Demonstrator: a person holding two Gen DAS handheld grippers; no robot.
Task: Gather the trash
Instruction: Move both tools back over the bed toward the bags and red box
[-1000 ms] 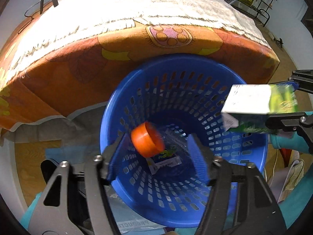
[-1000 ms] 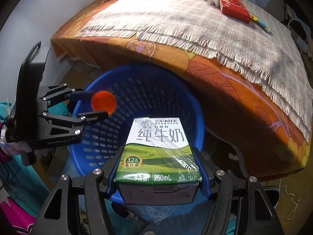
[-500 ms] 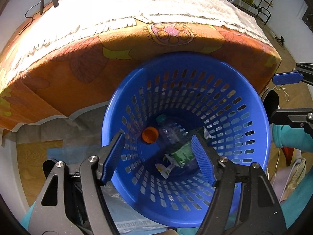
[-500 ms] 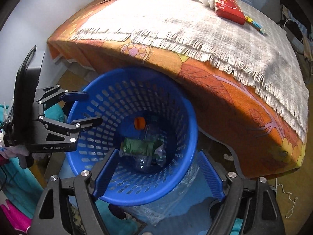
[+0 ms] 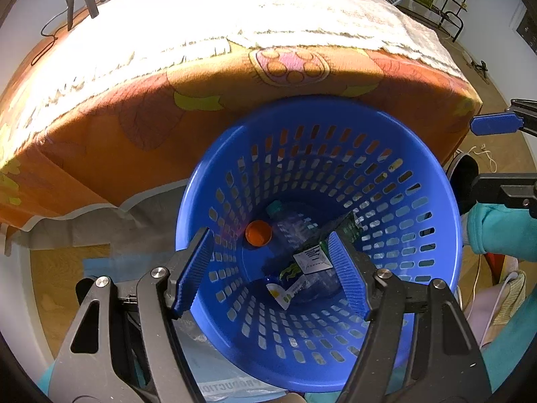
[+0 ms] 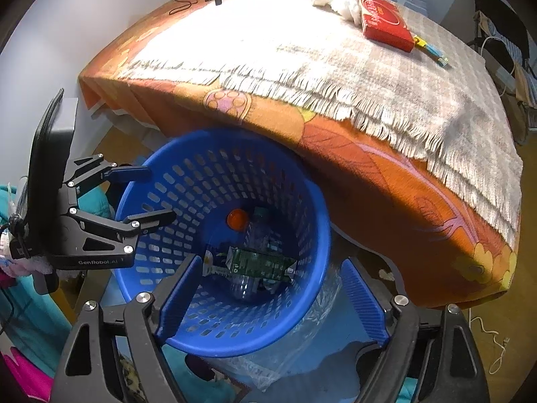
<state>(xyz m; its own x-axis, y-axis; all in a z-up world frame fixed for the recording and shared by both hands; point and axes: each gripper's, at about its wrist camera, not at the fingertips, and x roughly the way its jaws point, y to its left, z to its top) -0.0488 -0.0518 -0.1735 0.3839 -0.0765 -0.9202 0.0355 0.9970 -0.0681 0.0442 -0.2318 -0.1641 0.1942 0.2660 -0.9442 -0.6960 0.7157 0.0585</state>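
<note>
Both grippers hang over the basket, jaws apart and holding nothing: the left gripper and the right gripper. In the basket lie a green carton, a clear bottle and an orange cap. The remaining trash sits far up the table, ahead and to the right: a red box, long axis running away, with a white wad beside it. The right gripper looks nearer.
</note>
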